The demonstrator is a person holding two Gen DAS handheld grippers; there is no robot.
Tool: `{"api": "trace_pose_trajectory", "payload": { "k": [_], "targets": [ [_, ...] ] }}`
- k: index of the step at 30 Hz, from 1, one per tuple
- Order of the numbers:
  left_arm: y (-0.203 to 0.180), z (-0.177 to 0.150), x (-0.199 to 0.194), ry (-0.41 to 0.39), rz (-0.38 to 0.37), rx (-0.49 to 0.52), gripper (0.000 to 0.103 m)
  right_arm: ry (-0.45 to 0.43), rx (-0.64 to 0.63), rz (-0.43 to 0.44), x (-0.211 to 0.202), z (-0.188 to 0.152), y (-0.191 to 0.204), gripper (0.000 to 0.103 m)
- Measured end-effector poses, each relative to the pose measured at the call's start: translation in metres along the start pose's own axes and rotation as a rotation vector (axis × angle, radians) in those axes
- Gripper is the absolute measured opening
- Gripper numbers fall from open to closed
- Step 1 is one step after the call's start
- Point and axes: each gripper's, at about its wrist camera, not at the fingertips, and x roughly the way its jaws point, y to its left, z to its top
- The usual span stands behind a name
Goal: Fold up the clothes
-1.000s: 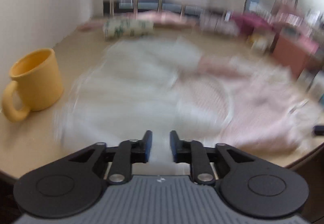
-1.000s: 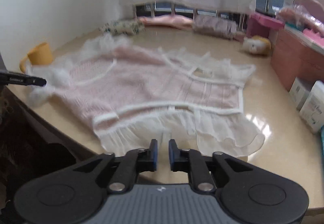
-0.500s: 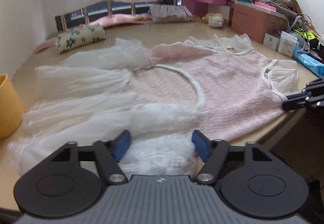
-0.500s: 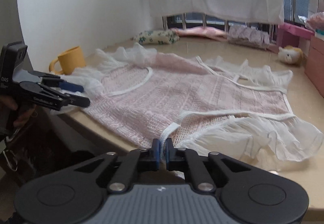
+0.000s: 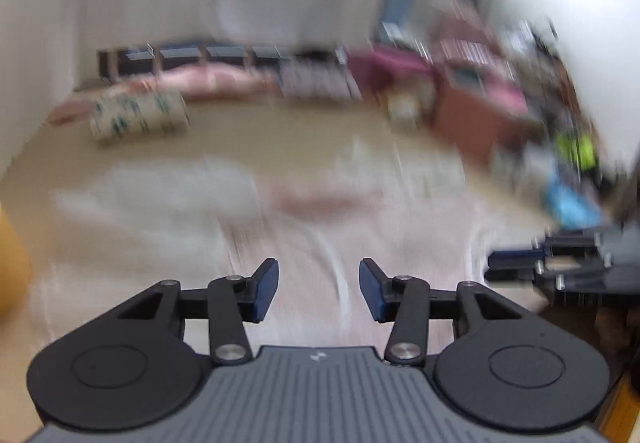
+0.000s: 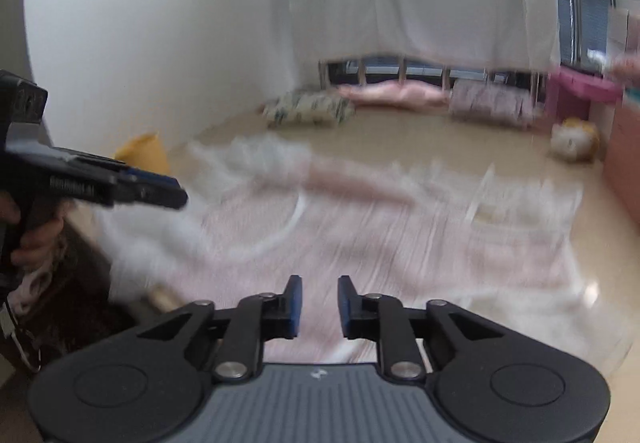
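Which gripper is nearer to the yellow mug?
Left. The left gripper hangs just in front of the yellow mug at the table's left end; the right gripper is over the pink dress, farther right.

**Cloth, plastic and a glossy tabletop**

The pink dress is a ribbed knit with sheer white ruffles (blur hides finer texture). The beige table shines glossily. The right gripper is matt black plastic with blue pads, metal rivets and a ridged grey body.
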Motion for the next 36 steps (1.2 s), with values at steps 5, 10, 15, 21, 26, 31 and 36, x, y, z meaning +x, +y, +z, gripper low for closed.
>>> {"api": "trace_pose_trajectory", "payload": {
  "k": [5, 10, 15, 21, 26, 31, 36],
  "targets": [
    [0.035, 0.062, 0.114, 0.154, 0.079, -0.017, 0.050, 0.037, 0.169, 0.038, 0.083, 0.100, -0.075, 0.032],
    [0.069, 0.047, 0.176, 0.176, 0.174, -0.115, 0.049, 0.226, 0.264, 0.010, 0.181, 0.111, -0.107, 0.030],
    [0.072, 0.028, 0.177, 0.084, 0.336, -0.084, 0.050, 0.190, 0.252, -0.029, 0.202, 0.090, -0.102, 0.001],
    [0.065, 0.032, 0.170, 0.052, 0.394, -0.077, 0.052, 0.058, 0.333, -0.120, 0.192, 0.077, -0.119, 0.013],
    [0.040, 0.040, 0.143, 0.025, 0.297, 0.076, 0.052, 0.011, 0.315, -0.062, 0.147, 0.081, -0.125, 0.011],
    [0.040, 0.018, 0.165, 0.078, 0.320, 0.135, 0.048, 0.147, 0.179, -0.036, 0.143, 0.060, -0.104, 0.008],
    [0.053, 0.011, 0.129, 0.045, 0.314, 0.003, 0.054, 0.068, 0.253, -0.182, 0.093, 0.026, -0.111, 0.013]
  ]
}}
